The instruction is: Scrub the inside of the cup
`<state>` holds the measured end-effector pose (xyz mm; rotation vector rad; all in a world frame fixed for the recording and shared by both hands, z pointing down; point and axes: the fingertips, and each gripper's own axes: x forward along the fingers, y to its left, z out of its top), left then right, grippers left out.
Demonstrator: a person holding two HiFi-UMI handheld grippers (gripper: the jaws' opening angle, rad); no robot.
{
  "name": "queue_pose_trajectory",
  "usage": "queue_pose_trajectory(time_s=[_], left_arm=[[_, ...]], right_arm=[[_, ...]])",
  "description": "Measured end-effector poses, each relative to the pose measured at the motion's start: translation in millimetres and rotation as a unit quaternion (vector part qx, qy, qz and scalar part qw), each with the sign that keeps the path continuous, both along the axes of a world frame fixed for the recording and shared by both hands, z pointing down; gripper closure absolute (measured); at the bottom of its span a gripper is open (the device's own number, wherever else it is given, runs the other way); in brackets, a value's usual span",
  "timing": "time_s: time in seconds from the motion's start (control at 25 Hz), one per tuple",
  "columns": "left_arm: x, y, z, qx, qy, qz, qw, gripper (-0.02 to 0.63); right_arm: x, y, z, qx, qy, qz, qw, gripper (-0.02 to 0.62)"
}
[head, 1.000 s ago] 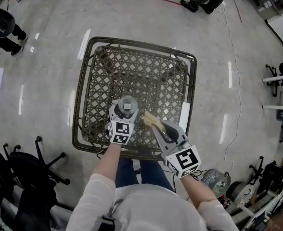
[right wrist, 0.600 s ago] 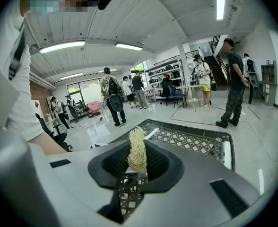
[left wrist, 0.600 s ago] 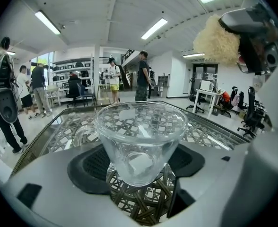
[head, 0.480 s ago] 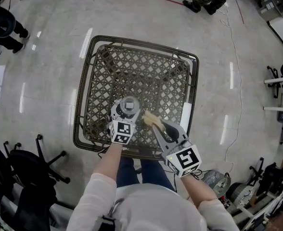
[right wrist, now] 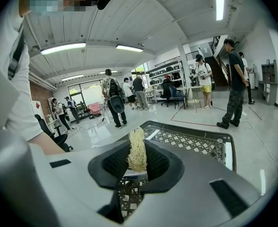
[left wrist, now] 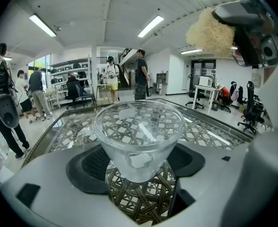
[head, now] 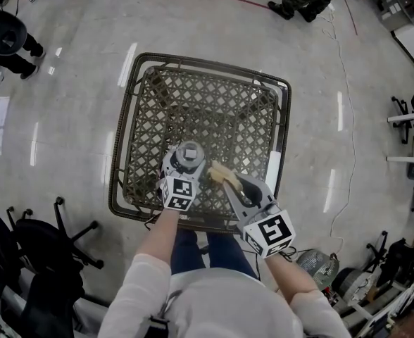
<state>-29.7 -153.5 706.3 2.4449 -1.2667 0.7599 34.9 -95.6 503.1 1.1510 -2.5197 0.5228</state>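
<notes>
Jaws of the left gripper [left wrist: 138, 165] clamp the glass cup [left wrist: 138, 129] low at frame centre, probably light, stiff, slick and breakable, while the right gripper [right wrist: 138, 163] pinches a soft scrubber [right wrist: 138, 149].

Place: I read this as an open lab or workshop hall.
Evidence: strip lights [right wrist: 63, 48], shelving [left wrist: 63, 71], office chairs [head: 41, 248], polished floor [head: 66, 118].

We grip a clear, smooth glass cup [left wrist: 138, 141] in matt grey plastic left tongs [left wrist: 138, 168]. Our right tongs [right wrist: 137, 167], of the same matt plastic, pinch a rough, straw-coloured fibre scrubber [right wrist: 137, 150]. The table [head: 214, 111] is dark woven wicker and the floor [head: 73, 104] is glossy.
</notes>
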Motion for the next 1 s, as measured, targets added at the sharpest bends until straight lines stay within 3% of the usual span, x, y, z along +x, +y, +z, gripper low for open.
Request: queue_pose_trajectory(time_s=[0.6,1.0], left_arm=[[-23.0,39.8,-3.0,-0.035,-0.031,-0.004,0.9989,0.247],[-42.6,58.0,-59.0,-0.001,-0.024,-0.018,0.9996,0.249]], right_arm=[[0.2,-6.9,-9.4,0.014,-0.01,0.007,1.0,0.509],[-2.4,-6.1,-19.3,0.022,-0.019,0.015,0.999,0.509]])
